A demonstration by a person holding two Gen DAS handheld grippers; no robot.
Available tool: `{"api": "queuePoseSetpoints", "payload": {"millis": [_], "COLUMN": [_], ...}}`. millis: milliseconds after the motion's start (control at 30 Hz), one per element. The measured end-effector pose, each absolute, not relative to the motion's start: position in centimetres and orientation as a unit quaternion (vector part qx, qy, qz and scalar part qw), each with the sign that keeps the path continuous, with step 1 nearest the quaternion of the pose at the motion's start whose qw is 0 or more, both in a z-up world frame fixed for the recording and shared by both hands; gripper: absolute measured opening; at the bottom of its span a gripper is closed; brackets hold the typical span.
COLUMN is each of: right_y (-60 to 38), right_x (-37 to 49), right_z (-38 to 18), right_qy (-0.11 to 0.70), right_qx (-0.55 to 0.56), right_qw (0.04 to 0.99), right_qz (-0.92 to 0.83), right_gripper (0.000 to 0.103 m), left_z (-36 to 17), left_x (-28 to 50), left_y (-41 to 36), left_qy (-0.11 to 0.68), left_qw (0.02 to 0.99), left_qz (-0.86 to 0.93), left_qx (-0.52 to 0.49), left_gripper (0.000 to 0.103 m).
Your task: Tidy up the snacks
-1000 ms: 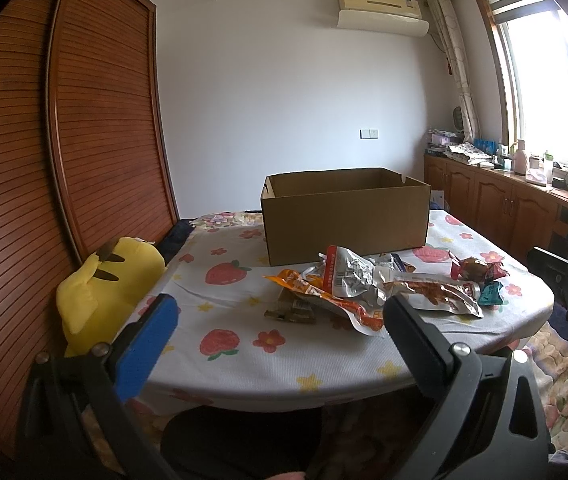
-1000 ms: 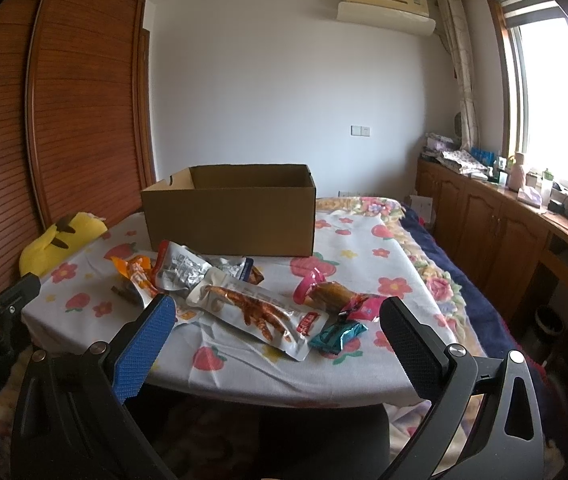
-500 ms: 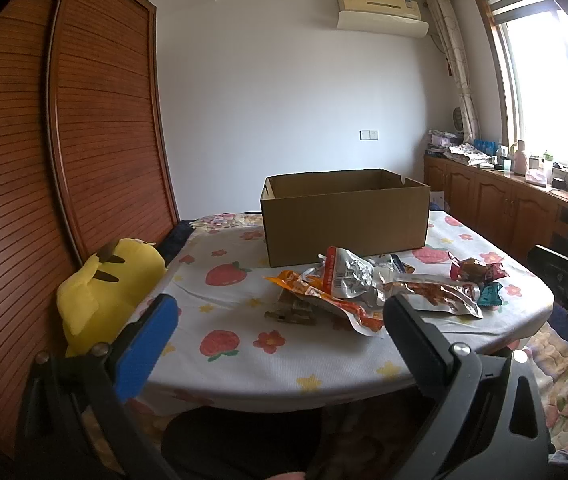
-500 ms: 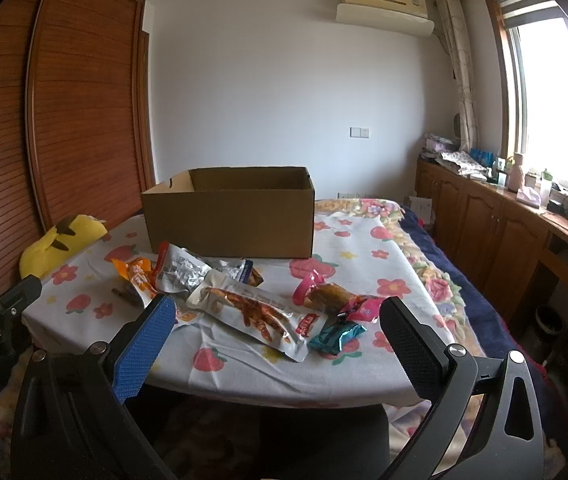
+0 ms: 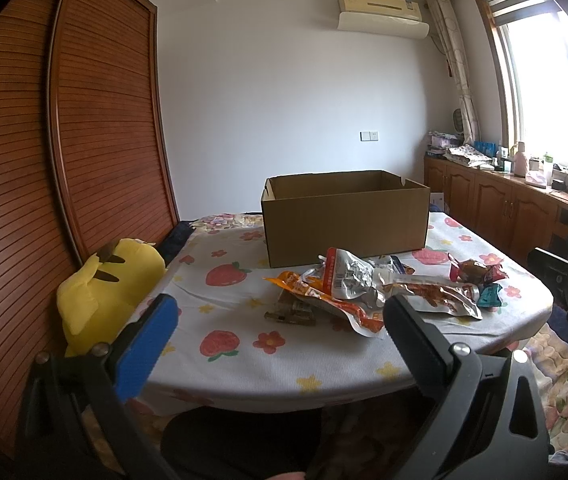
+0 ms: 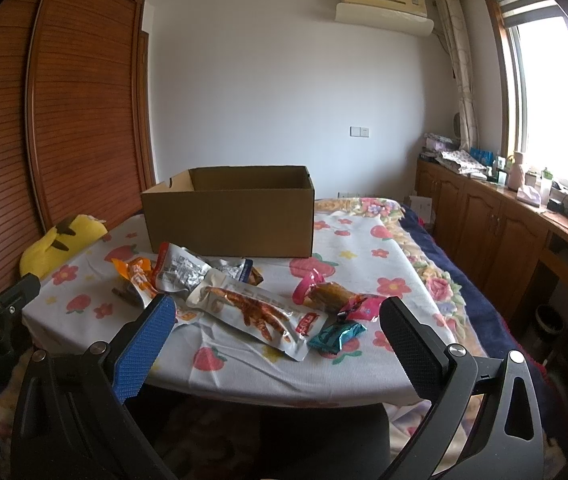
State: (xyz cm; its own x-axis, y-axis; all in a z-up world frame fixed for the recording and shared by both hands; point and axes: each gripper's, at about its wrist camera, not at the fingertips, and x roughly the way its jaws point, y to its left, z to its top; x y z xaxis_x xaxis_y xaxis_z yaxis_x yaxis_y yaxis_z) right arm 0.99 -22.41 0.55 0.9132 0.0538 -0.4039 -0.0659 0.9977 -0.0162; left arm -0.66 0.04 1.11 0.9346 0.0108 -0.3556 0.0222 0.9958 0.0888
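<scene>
A pile of snack packets (image 5: 368, 292) lies on the flowered tablecloth in front of an open cardboard box (image 5: 344, 212). In the right wrist view the same pile (image 6: 243, 300) holds a silver packet (image 6: 179, 272), a clear chicken-feet packet (image 6: 259, 316), a teal packet (image 6: 336, 334) and pink packets (image 6: 360, 306), with the box (image 6: 229, 214) behind. My left gripper (image 5: 279, 332) is open and empty, short of the table's near edge. My right gripper (image 6: 275, 332) is open and empty, also short of the edge.
A yellow plush toy (image 5: 103, 292) sits at the table's left edge beside a wooden wardrobe (image 5: 63, 160). Wooden cabinets (image 6: 496, 224) run along the right wall under the window. The table (image 6: 364, 248) has bare cloth right of the box.
</scene>
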Motion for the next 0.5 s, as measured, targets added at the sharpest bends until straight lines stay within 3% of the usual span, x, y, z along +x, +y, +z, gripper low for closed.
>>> {"api": "queuePoseSetpoints", "payload": {"millis": [500], "right_y": [-22.61], "right_x": [1.17], "right_z": [0.34], "right_qy": [0.215], "right_qx": [-0.013], "right_qw": [0.976], "right_qz": [0.031], "right_gripper": [0.103], "left_z": [0.61], "left_x": [-0.4], "left_y": [-0.32], "left_qy": [0.192], "left_qw": [0.98], "left_qz": [-0.01], "left_qx": [0.044], "left_gripper": [0.103]}}
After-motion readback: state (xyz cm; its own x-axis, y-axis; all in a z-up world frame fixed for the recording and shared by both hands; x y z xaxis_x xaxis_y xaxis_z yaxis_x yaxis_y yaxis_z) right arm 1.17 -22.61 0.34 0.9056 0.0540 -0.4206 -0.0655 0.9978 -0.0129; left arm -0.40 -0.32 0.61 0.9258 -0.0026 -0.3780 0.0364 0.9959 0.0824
